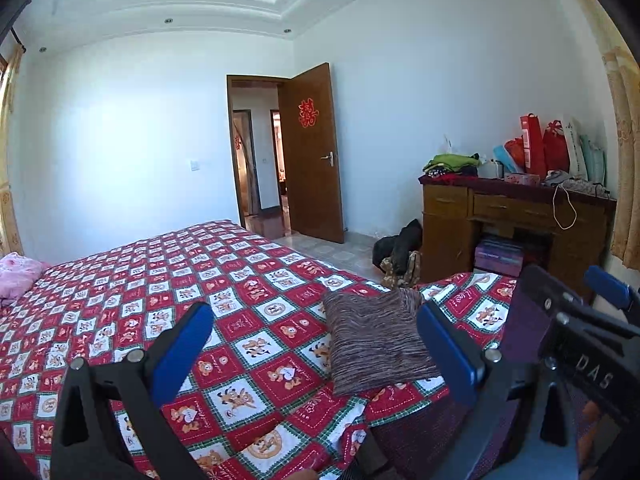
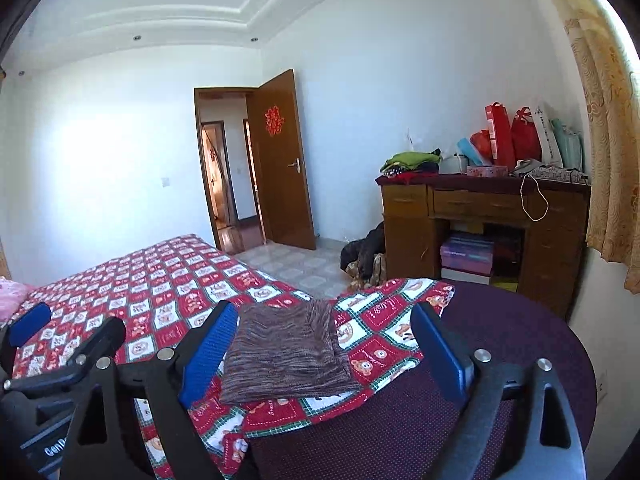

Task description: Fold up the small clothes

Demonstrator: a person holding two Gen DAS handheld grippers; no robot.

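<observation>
A small brown-and-purple striped knit garment [image 1: 378, 340] lies folded flat near the bed corner; it also shows in the right wrist view [image 2: 286, 354]. My left gripper [image 1: 316, 352] is open and empty, raised above the bed, with the garment between its blue fingers and nearer the right one. My right gripper [image 2: 324, 354] is open and empty, raised above the same garment. The right gripper also shows at the right of the left wrist view [image 1: 592, 308]. The left gripper shows at the lower left of the right wrist view [image 2: 30, 324].
The bed [image 1: 168, 300] has a red checkered cartoon sheet. A pink cloth [image 1: 16, 274] lies at its far left. A dark purple mattress corner [image 2: 500, 360] is exposed. A wooden desk [image 2: 480, 220] with bags and clothes stands at the right wall. The door [image 2: 280, 160] is open.
</observation>
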